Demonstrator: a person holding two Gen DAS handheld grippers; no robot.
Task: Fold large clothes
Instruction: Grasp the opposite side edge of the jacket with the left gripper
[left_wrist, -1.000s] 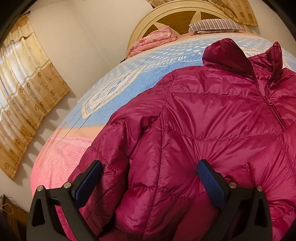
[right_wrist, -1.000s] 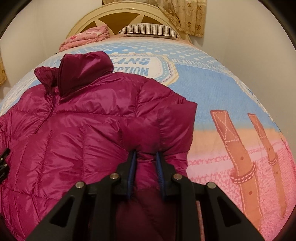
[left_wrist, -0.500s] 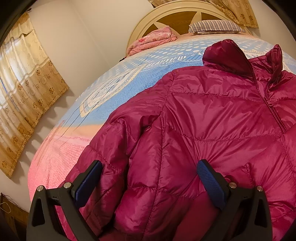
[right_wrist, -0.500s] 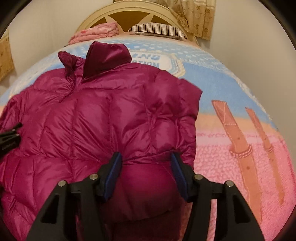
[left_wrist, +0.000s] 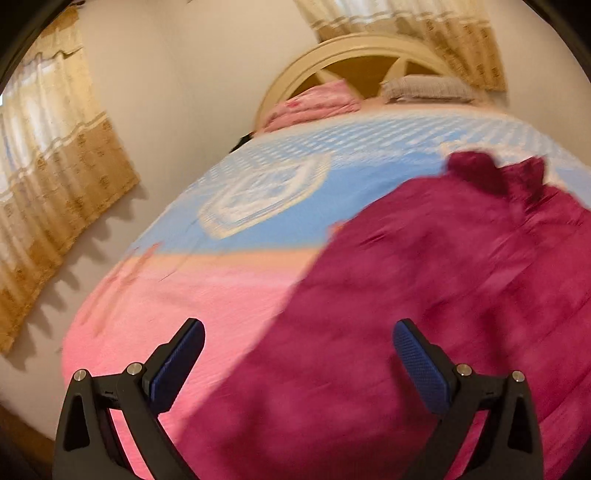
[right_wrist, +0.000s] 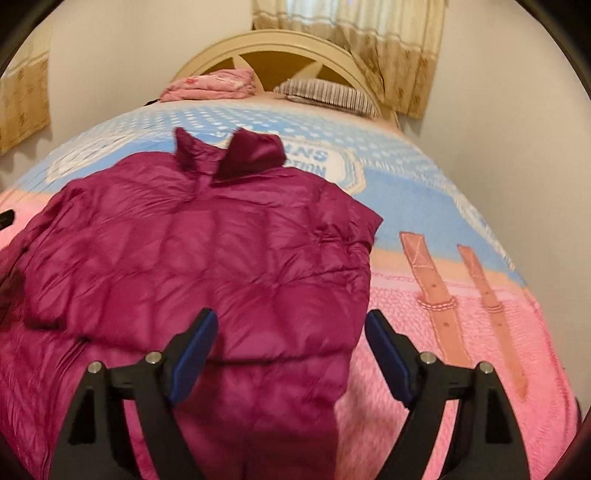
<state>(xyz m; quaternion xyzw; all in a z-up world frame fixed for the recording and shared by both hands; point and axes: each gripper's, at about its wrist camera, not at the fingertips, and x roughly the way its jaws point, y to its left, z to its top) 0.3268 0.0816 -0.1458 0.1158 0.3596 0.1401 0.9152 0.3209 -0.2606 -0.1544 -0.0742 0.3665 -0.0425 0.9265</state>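
A magenta quilted puffer jacket lies on the bed, collar toward the headboard, both sleeves folded in over the body. It also shows, blurred, in the left wrist view. My left gripper is open and empty, above the jacket's left edge near its hem. My right gripper is open and empty, above the jacket's lower right edge. The tip of the left gripper shows at the left rim of the right wrist view.
The bed has a blue and pink printed cover. A folded pink blanket and a striped pillow lie by the cream headboard. Walls and curtains stand close on both sides.
My right gripper opened, let go of the right sleeve and pulled back. My left gripper, open throughout, drew back and swung left, so the bed cover now shows beside the jacket.
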